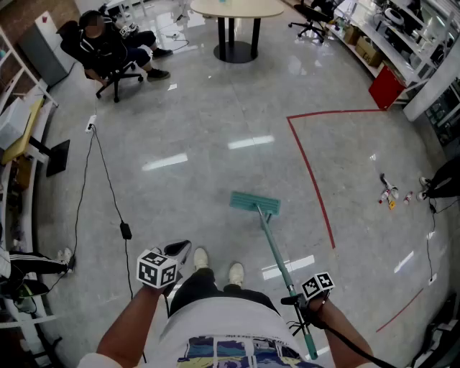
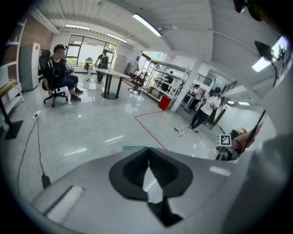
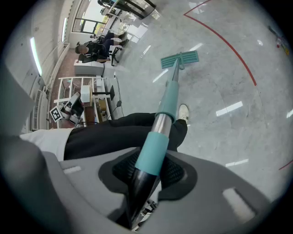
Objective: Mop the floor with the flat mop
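Note:
The flat mop has a teal head [image 1: 254, 203] lying flat on the grey floor ahead of my feet. Its teal handle [image 1: 277, 255] slants back to my right gripper [image 1: 303, 302], which is shut on it near the top end. In the right gripper view the handle [image 3: 165, 107] runs from between the jaws of the right gripper [image 3: 153, 167] out to the mop head [image 3: 180, 60]. My left gripper [image 1: 181, 248] hangs at the left, away from the mop. In its own view the left gripper [image 2: 147, 153] has its tips together and holds nothing; a sliver of the mop head [image 2: 132, 148] shows beyond.
A red tape line [image 1: 310, 172] crosses the floor right of the mop. A black cable [image 1: 108, 194] trails at the left. A person sits in an office chair [image 1: 108, 47] far left, beside a round table [image 1: 236, 8]. Small bottles [image 1: 392, 194] lie at the right.

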Demonstrator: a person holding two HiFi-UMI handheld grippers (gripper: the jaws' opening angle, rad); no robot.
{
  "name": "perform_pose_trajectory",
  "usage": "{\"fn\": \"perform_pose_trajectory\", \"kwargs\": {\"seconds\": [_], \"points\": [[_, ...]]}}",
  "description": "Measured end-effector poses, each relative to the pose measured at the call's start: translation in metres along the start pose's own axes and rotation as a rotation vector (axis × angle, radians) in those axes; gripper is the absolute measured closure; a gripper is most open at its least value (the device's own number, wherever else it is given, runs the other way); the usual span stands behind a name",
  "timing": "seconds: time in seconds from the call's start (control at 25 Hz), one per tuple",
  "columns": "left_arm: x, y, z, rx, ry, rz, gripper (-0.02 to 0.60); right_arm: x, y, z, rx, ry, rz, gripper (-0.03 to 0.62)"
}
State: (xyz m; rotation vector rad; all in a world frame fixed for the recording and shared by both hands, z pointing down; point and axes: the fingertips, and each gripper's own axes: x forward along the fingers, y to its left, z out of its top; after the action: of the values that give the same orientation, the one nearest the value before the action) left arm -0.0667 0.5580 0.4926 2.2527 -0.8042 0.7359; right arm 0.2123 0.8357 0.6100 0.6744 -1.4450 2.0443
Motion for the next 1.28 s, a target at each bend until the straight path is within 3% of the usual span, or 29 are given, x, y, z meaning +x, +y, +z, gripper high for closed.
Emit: {"fn": "perform_pose_trajectory", "kwargs": {"seconds": [0.4, 0.64, 0.84, 1.28], "points": [[-0.010, 0.013, 0.001, -0.027, -0.016, 0.041, 0.577, -0.003, -0.003, 0.006, -0.016, -0.003, -0.010, 0.476], [-0.010, 0.006, 0.003, -0.021, -0.029, 0.052, 0.577, -0.013, -0.003, 0.006, -0.022, 0.020, -0.096, 0.476], [-0.020, 0.010, 0.010, -0.032, -0.056, 0.071, 0.577, 0.001, 0.007, 0.027, -0.019, -0.009, -0.028, 0.476], [-0.015, -0.003, 0.028, -0.028, -0.091, 0.086, 0.577, -0.008, 0.006, 0.070, -0.064, -0.026, -0.074, 0.477]]}}
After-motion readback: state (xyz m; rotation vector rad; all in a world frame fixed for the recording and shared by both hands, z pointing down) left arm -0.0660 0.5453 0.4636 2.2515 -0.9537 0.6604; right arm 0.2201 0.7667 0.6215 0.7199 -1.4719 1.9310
